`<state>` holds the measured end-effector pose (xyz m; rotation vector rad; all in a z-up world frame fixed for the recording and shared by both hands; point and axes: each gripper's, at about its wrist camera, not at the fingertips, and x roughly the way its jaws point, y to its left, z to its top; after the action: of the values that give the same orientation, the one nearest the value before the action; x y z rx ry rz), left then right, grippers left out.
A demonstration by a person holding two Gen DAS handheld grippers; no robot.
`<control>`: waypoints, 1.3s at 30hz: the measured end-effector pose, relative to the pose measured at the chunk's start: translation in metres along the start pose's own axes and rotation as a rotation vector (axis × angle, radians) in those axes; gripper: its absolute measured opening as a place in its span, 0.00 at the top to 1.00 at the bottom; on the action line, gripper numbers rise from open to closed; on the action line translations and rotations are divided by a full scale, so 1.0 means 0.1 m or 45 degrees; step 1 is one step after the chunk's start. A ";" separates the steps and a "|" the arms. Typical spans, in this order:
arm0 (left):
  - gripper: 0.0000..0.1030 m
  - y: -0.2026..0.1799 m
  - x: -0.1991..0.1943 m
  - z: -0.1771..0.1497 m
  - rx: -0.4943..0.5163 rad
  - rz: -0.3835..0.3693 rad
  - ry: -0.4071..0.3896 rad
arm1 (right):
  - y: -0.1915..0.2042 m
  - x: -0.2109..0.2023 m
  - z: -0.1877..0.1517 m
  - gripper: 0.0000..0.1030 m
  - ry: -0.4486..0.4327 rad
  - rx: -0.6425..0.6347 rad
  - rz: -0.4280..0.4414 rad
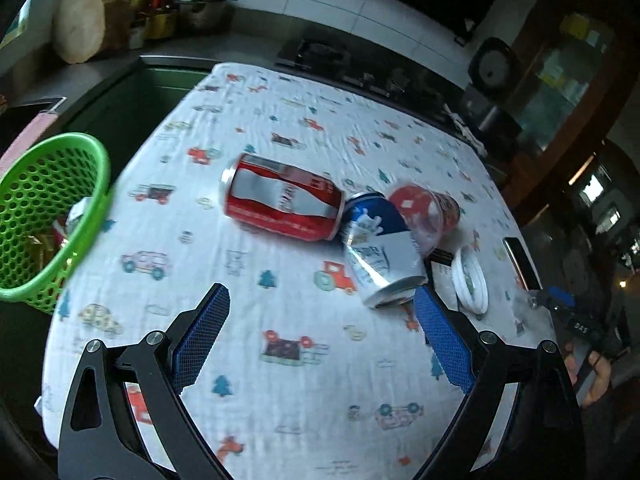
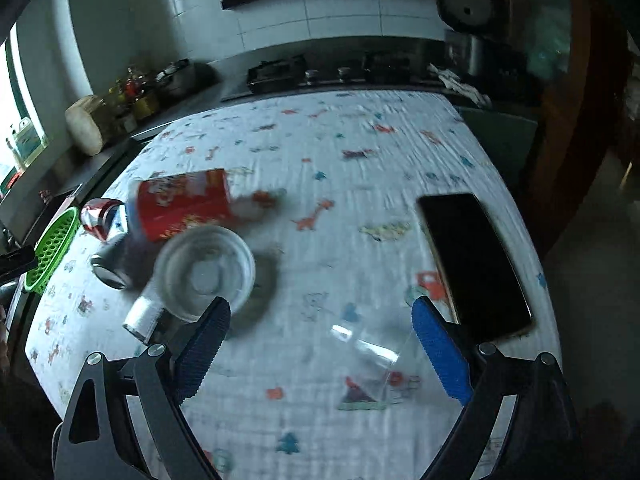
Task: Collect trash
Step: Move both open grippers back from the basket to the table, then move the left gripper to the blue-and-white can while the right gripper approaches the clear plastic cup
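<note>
Both tools stand spread wide and empty: the left tool [image 1: 322, 320] above the patterned cloth of the bench [image 1: 280, 120], the right tool [image 2: 322, 330] over a crumpled clear plastic wrapper [image 2: 372, 354].

The trash lies mid-bench: a dented red drink can [image 1: 282, 198] touching a crushed blue-and-silver can [image 1: 378, 246], with a red-printed clear plastic cup [image 1: 424, 210] against that. The green perforated plastic basket [image 1: 48, 216] sits at the left edge.

Risks, as I judge them:
- The cans could roll if nudged.
- The wrapper is thin and may slip the pads.
- The black phone [image 2: 474, 260] lies just beside the right tool and could get knocked.
</note>
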<state>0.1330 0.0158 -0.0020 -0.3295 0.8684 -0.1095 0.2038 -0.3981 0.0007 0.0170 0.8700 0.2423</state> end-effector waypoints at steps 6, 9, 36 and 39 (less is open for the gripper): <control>0.10 -0.15 0.18 0.03 0.010 -0.011 0.039 | -0.09 0.07 -0.07 0.14 0.020 -0.011 0.017; 0.10 -0.21 0.26 0.04 0.014 -0.005 0.051 | -0.14 0.10 -0.12 0.14 0.024 -0.011 0.021; 0.11 -0.48 0.99 0.32 0.000 -0.069 0.188 | -0.30 0.54 -0.13 0.55 0.090 0.099 0.061; 0.11 -0.49 1.10 0.35 -0.008 -0.054 0.215 | -0.29 0.54 -0.13 0.59 0.089 0.101 0.076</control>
<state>0.2320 -0.0467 -0.0453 -0.3480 1.0291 -0.1759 0.2335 -0.4157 -0.0517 0.1090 0.9494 0.2652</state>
